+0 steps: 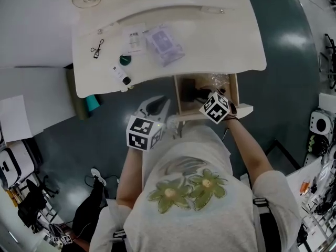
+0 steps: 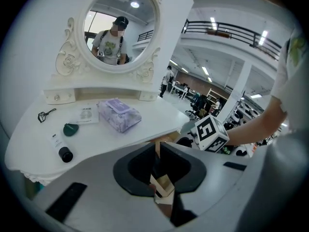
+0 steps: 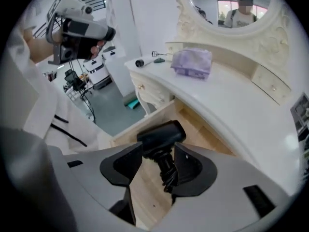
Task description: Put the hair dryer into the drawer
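The black hair dryer [image 3: 161,134], its cord wound round the handle, lies inside the open wooden drawer [image 3: 145,187] under the white vanity table [image 3: 227,105]. My right gripper [image 3: 158,151] is open, one jaw on each side of the handle, and bare wood shows between the left jaw and the handle. In the head view the right gripper [image 1: 206,100] reaches into the drawer [image 1: 181,96], where the hair dryer [image 1: 197,94] shows as a dark shape. My left gripper [image 1: 160,105] hovers left of the drawer front. It [image 2: 157,151] is shut with nothing in it.
On the vanity top [image 1: 220,46] lie a purple wipes pack [image 1: 165,43], a black-capped tube [image 1: 122,76], a green round item [image 1: 125,60] and an eyelash curler [image 1: 97,49]. An oval mirror [image 2: 120,25] stands at the back. A teal object [image 1: 92,103] sits under the table's left end.
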